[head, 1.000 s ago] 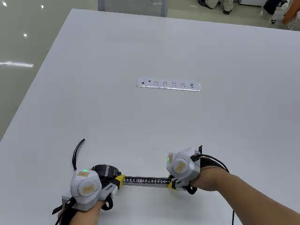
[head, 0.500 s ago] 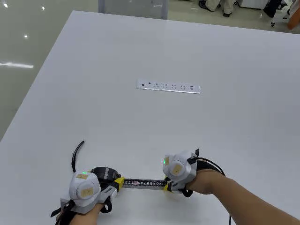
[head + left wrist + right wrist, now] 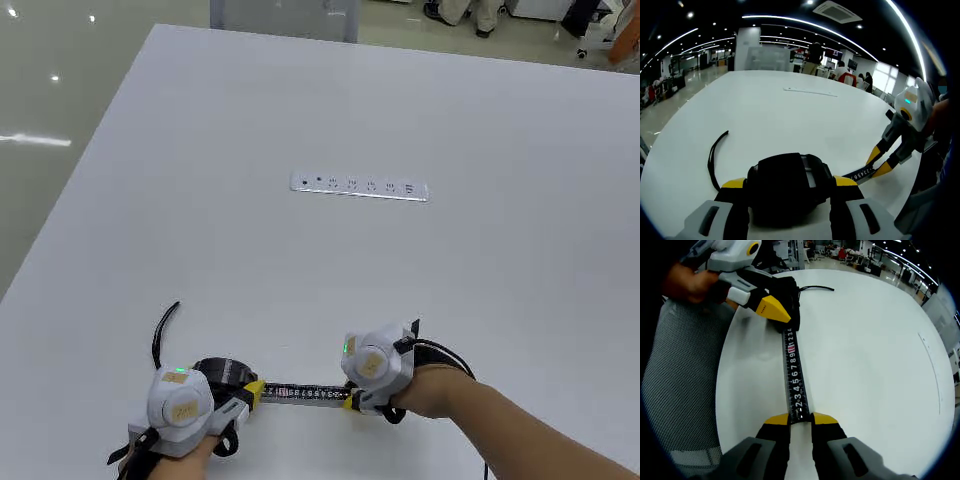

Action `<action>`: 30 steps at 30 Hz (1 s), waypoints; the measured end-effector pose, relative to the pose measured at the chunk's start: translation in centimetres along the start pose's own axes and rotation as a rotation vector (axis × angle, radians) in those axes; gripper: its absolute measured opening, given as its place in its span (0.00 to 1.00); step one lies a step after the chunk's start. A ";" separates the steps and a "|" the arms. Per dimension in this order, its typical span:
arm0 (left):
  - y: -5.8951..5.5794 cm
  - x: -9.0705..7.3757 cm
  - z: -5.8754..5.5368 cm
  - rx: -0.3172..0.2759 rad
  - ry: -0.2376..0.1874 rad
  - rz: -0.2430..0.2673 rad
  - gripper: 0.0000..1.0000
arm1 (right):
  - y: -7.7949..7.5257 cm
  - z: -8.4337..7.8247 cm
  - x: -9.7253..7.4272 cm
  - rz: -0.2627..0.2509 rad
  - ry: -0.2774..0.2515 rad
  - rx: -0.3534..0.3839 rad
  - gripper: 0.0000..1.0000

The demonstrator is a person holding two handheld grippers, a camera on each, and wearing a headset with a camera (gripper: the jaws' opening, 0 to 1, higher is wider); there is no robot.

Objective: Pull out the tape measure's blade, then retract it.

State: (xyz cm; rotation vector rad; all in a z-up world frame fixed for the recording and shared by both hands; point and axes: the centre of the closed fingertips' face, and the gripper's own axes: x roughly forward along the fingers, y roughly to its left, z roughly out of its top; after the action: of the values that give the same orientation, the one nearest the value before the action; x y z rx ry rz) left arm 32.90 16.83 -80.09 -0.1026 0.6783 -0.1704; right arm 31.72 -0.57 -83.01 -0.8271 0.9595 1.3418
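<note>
Count: 1 tape measure (image 3: 222, 372), 1 blade (image 3: 793, 371), 1 strap (image 3: 160, 330), 1 power strip (image 3: 359, 186), 2 grippers, all on one white table (image 3: 300, 100)

Tape measure: black rounded case, lower left of the head view, on the table near its front edge. The thin black strap curls away from it toward upper left. The blade is dark with pale numerals and one mark in red. It's partly out, running flat and straight just above the table from the case mouth rightward

Left gripper (image 3: 789, 183) – yellow-tipped jaws clamped on either side of the case, which sits low centre in the left gripper view

Right gripper (image 3: 801, 418) – jaws pinched together on the blade's free end, lower centre of the head view

Power strip: white, mid-frame, well apart from both grippers
</note>
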 end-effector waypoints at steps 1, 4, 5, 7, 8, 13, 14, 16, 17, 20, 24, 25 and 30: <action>0.0 0.0 0.0 0.000 0.000 0.001 0.62 | 0.0 0.1 0.1 0.000 -0.003 0.002 0.14; 0.0 0.0 0.0 0.001 -0.001 0.001 0.62 | 0.1 0.4 0.2 0.001 -0.007 -0.003 0.14; 0.0 0.0 0.0 0.001 -0.001 0.001 0.62 | 0.1 0.5 0.3 0.001 -0.008 -0.004 0.14; 0.0 0.0 0.0 0.001 -0.001 0.001 0.62 | 0.0 0.6 0.3 0.002 -0.010 -0.002 0.14; 0.0 0.0 0.0 0.001 -0.001 0.001 0.62 | 0.0 0.7 0.3 0.002 -0.012 -0.002 0.15; 0.0 0.0 0.1 0.000 0.000 0.002 0.62 | 0.1 1.2 0.4 -0.002 -0.017 0.002 0.15; 0.0 0.0 0.1 0.000 0.000 0.002 0.62 | 0.2 1.3 0.4 -0.003 -0.017 0.001 0.15; 0.0 0.0 0.1 0.000 0.001 0.002 0.62 | 0.2 1.5 0.5 -0.004 -0.017 -0.003 0.15; 0.0 0.0 0.1 -0.001 0.001 0.001 0.62 | 0.2 1.5 0.6 -0.004 -0.016 -0.005 0.15; 0.0 0.0 0.1 -0.008 0.000 0.001 0.62 | 0.1 1.6 0.7 -0.008 -0.014 -0.011 0.15; 0.1 0.0 0.1 -0.011 0.001 0.000 0.62 | 0.0 1.7 0.7 -0.008 -0.011 -0.010 0.14; 0.0 -0.1 0.1 -0.015 0.002 -0.001 0.62 | 0.1 1.8 0.7 -0.002 -0.014 -0.006 0.14; -0.1 -0.1 0.1 0.011 0.000 0.001 0.61 | 0.3 2.0 0.7 0.003 -0.022 -0.002 0.14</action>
State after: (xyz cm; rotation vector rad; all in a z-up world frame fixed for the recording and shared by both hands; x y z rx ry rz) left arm 32.88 16.78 -79.98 -0.0915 0.6778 -0.1737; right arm 31.63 1.56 -82.87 -0.8117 0.9426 1.3521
